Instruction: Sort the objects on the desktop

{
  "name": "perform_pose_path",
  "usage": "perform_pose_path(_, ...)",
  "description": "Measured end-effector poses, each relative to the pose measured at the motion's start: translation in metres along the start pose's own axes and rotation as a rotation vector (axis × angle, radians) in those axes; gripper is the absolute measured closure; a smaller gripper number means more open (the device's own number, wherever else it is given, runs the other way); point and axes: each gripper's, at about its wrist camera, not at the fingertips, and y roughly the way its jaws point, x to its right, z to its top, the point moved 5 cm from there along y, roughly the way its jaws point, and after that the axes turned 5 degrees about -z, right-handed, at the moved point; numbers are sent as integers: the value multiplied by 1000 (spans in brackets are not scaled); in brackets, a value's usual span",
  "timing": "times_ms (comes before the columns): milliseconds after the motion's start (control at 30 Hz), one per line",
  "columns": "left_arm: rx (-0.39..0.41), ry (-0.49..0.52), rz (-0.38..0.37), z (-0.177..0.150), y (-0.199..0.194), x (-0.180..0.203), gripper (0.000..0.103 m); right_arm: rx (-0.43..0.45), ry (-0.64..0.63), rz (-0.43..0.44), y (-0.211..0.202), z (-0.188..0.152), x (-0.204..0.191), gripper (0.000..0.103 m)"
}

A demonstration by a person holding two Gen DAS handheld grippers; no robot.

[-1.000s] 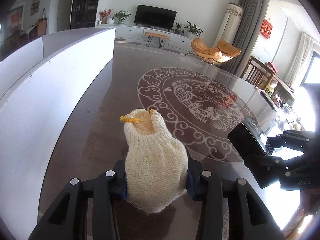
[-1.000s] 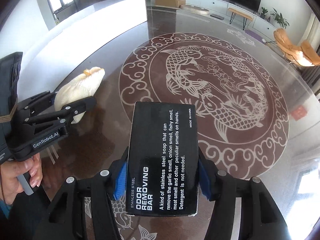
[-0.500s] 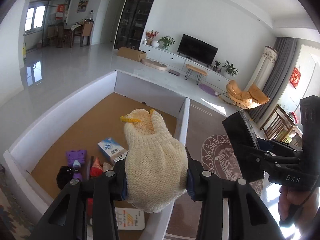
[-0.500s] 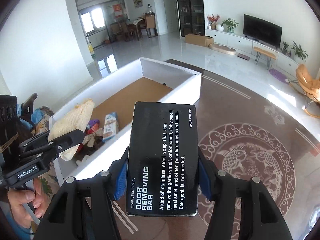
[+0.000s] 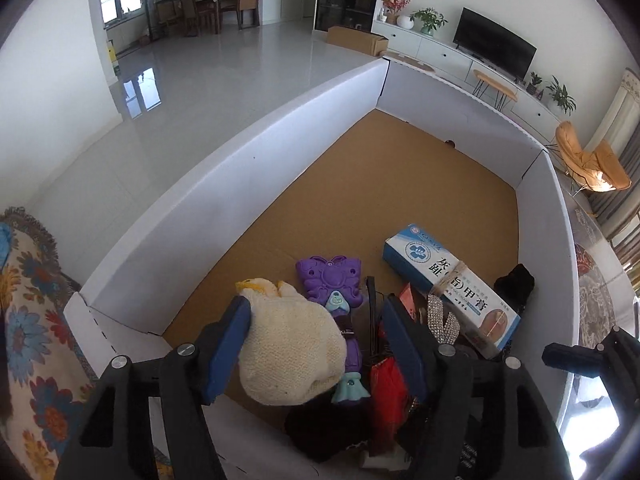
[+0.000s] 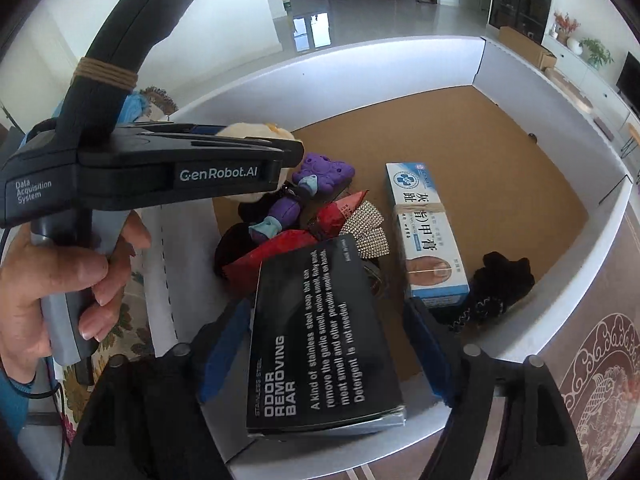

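glossy white floor [image 5: 208,92], TV [image 5: 494,46], orange chair [image 5: 592,160]

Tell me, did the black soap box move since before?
Yes. The black cardboard soap box went from above the fish-patterned table leftward to above the white-walled bin, between the right gripper's opening jaws.

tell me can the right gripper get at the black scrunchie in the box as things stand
Probably not yet: the right gripper, jaws opening, has the black soap box between them; the black scrunchie lies uncovered.
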Motion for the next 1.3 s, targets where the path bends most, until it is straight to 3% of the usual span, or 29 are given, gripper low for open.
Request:
perform_pose_path(167, 92, 14, -6, -1, -33, 6, 21, 64, 35, -45, -29, -5, 28, 9)
perform_pose_path(200, 104, 7, -12, 0, -40, 9, 11, 70, 44, -45, -34, -6, 32, 9)
perform_pose_path(267, 127, -8, 6, 1, -52, 13, 2, 84, 52, -55, -44, -6, 35, 9)
perform_pose_path(433, 211, -40, 21, -7, -81, 21, 2, 90, 58, -99, -55, -11, 37, 9)
perform_pose_path(633, 231, -102, 140, -21, -99, 18, 2, 84, 110, -92, -58, -11, 41, 9)
perform_pose_path(700, 246, -111, 147, -25, -105, 16, 2, 86, 135, -90, -59, -10, 43, 9)
perform_pose_path(867, 218, -110, 145, -29, -107, 15, 2, 86, 189, -134, -57, -5, 50, 9)
perform_pose_path(1000, 184, -42, 183, -27, -109, 22, 2, 61, 205, -141, -55, -3, 51, 9)
perform_pose_path(1300, 205, -46, 184, -27, -124, 23, 2, 74, 179, -137, -58, 0, 45, 9)
